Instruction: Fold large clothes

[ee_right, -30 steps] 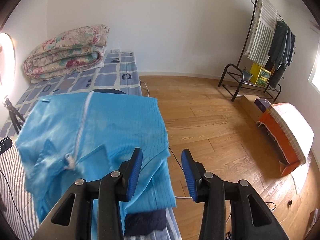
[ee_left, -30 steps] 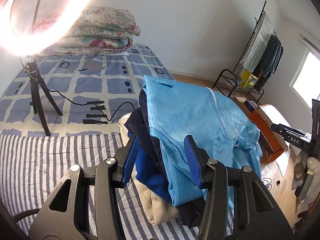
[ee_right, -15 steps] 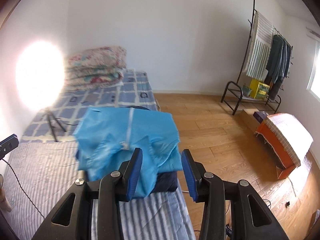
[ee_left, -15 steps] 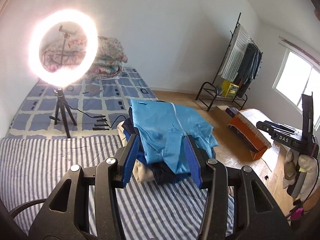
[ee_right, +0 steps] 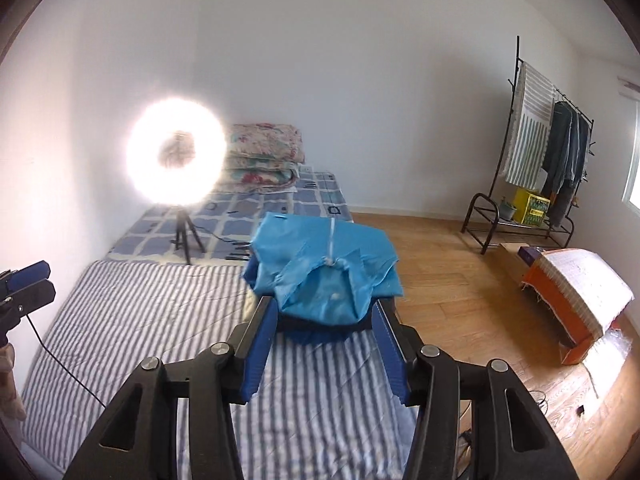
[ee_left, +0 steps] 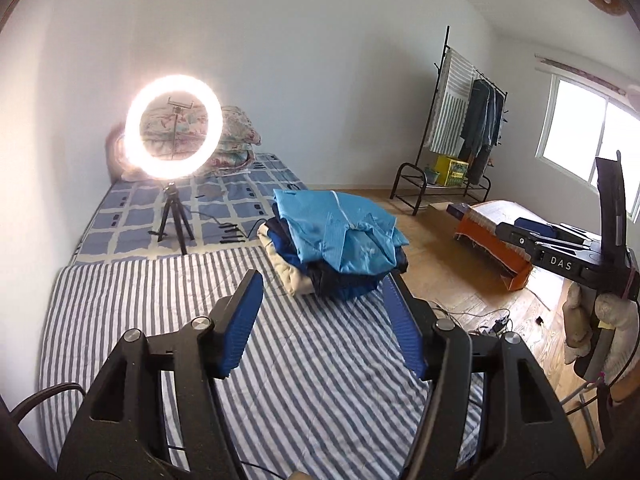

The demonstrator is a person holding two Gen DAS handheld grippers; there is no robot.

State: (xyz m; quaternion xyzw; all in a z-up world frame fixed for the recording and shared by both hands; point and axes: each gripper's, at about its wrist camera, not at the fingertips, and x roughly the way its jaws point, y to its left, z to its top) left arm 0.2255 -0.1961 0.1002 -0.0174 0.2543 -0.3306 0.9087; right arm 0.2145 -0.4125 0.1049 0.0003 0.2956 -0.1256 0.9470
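A folded light-blue garment (ee_left: 340,226) tops a pile of folded dark-blue and cream clothes (ee_left: 304,276) on the striped mattress (ee_left: 160,312), near its right edge. It also shows in the right wrist view (ee_right: 320,276). My left gripper (ee_left: 322,320) is open and empty, held back from the pile above the mattress. My right gripper (ee_right: 326,344) is open and empty, just short of the pile. The right gripper also shows at the right edge of the left wrist view (ee_left: 560,256).
A lit ring light on a tripod (ee_left: 174,160) stands on the blue checked mattress (ee_left: 132,208), with a cable and folded floral quilts (ee_right: 264,156) behind. A clothes rack (ee_left: 464,132) and an orange box (ee_left: 496,240) stand on the wooden floor (ee_right: 460,280) to the right.
Both grippers have pulled back and up from the clothes pile, which was close in front a second ago. Both jaws have opened wider.
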